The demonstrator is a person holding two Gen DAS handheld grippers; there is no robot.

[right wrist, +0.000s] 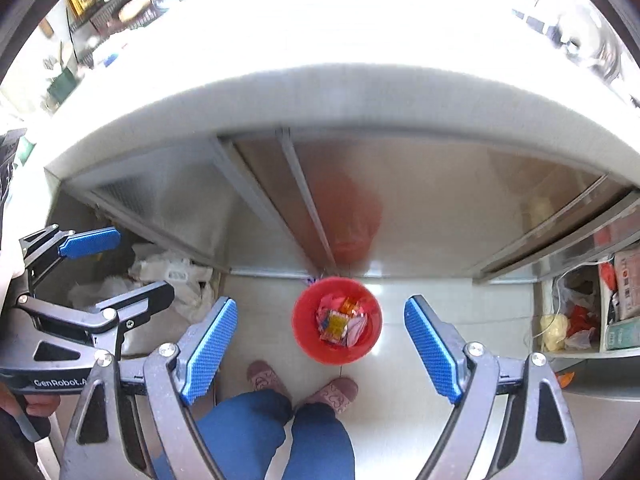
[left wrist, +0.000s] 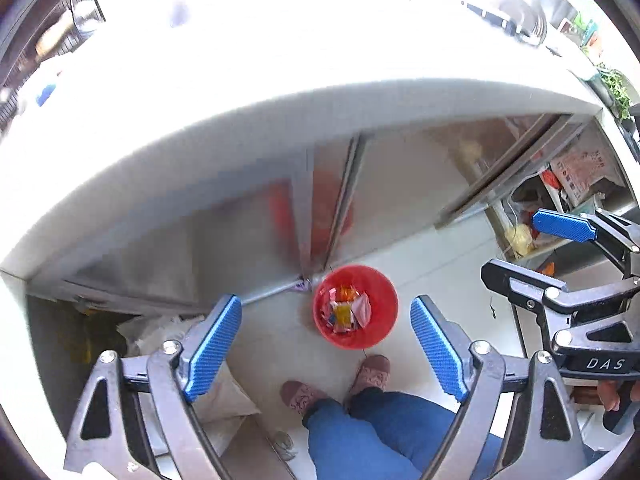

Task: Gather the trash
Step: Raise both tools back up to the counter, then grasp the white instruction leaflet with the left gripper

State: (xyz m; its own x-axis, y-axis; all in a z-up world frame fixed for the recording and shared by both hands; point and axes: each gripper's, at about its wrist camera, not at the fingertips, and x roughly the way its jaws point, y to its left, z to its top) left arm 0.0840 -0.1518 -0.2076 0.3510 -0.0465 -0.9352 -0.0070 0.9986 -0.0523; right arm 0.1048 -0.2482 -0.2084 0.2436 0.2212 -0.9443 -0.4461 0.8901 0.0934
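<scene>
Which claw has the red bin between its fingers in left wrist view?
The left claw: red bin sits between its fingers; the right claw is off to the side.

A thick white counter slab (right wrist: 340, 92) overhangs brushed stainless-steel sliding cabinet doors (right wrist: 420, 208). The floor consists of pale glossy tiles (right wrist: 400, 400). Strong light overexposes the countertop. An open metal shelf unit (right wrist: 580, 320) at right holds bags and boxes.

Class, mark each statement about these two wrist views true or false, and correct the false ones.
1. The red bucket stands on the floor and holds wrappers. True.
2. The left gripper clamps a wrapper. False: its jaws are open, with nothing between them.
3. The right gripper is open and empty. True.
4. The bucket sits on the white counter. False: it is on the floor, in front of the cabinet doors.
</scene>
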